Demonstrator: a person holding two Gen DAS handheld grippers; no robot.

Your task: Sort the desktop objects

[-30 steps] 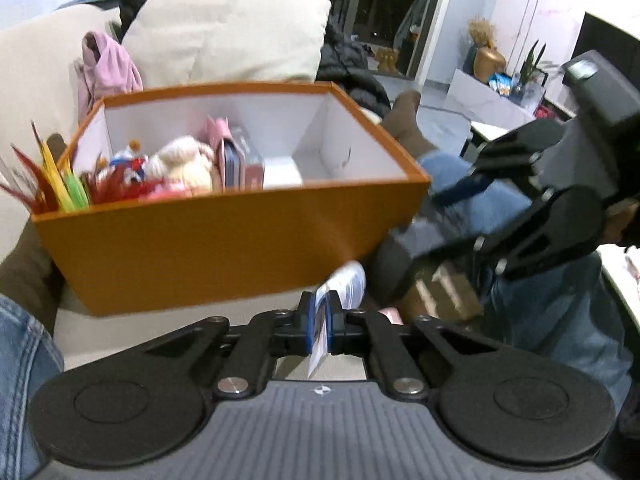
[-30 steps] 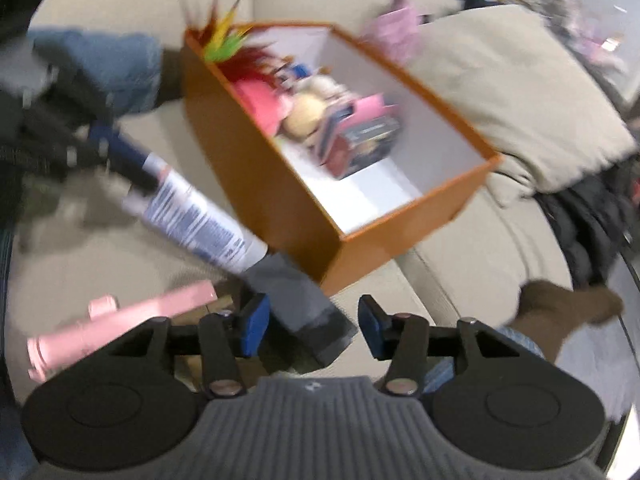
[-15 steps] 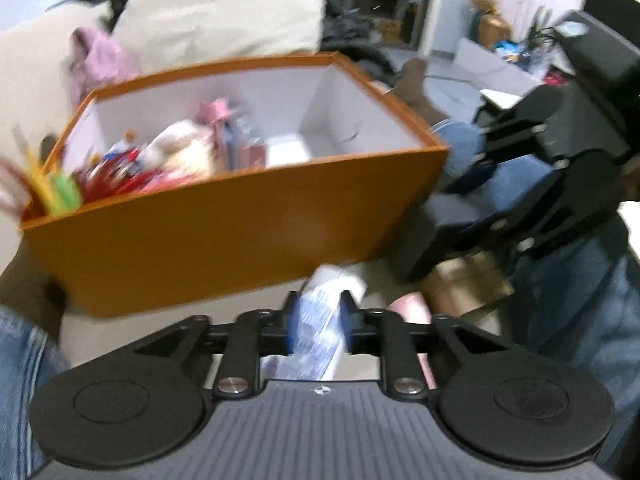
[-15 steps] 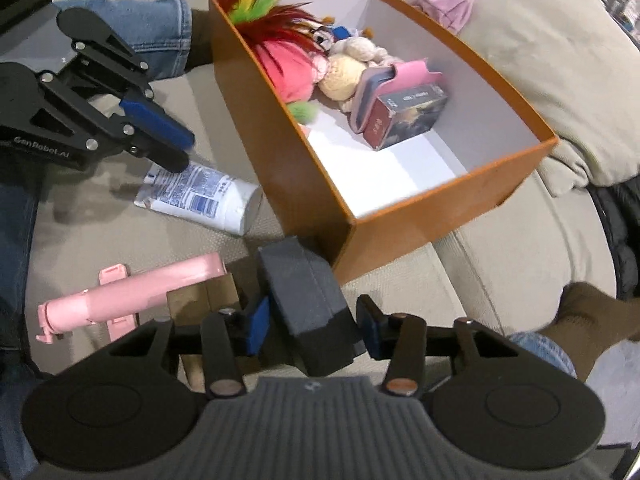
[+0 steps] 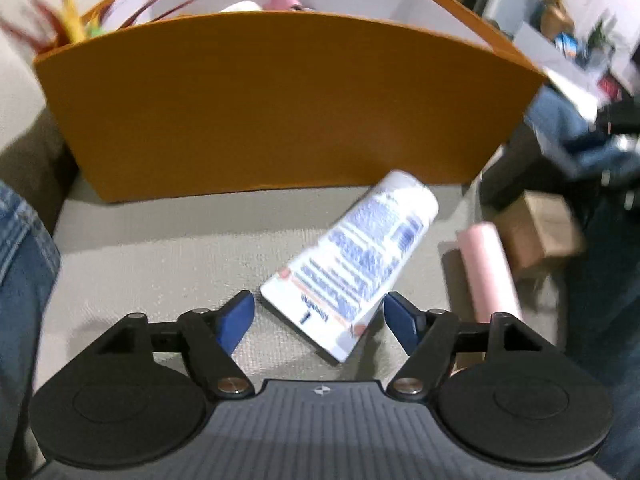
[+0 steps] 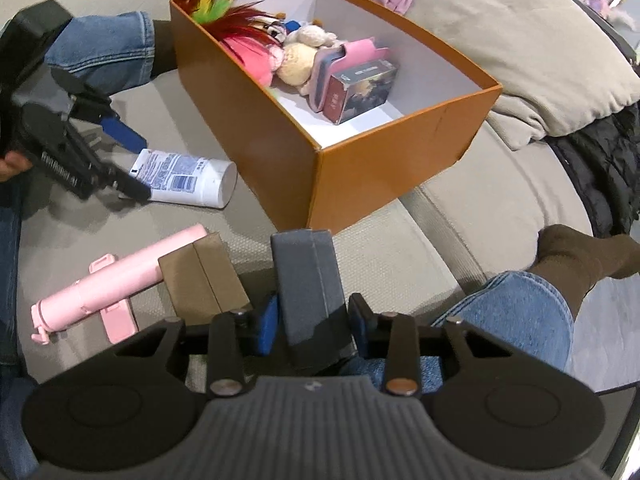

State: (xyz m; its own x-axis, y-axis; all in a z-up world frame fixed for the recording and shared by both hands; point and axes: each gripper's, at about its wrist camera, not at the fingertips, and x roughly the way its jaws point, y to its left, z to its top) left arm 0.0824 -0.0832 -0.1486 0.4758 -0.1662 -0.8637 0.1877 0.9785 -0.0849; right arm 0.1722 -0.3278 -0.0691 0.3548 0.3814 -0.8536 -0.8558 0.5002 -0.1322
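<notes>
An orange box (image 6: 384, 160) with a white inside stands on the beige sofa and holds plush toys, feathers, a pink case and a small dark carton. A white tube with blue print (image 5: 356, 264) lies on the cushion in front of the box; it also shows in the right wrist view (image 6: 188, 178). My left gripper (image 5: 320, 316) is open with its jaws either side of the tube's flat end. My right gripper (image 6: 312, 324) is shut on a dark grey box (image 6: 308, 284) and holds it near the orange box's corner.
A pink selfie stick (image 6: 120, 276) and a brown cardboard box (image 6: 200, 280) lie on the cushion to the left of my right gripper. A large beige pillow (image 6: 520, 40) and a black jacket (image 6: 600, 168) lie behind the orange box. Legs in jeans are at both sides.
My left gripper was shut on the tube, then opened; the tube now lies on the cushion. My right gripper closed on the dark grey box and lifted it.
</notes>
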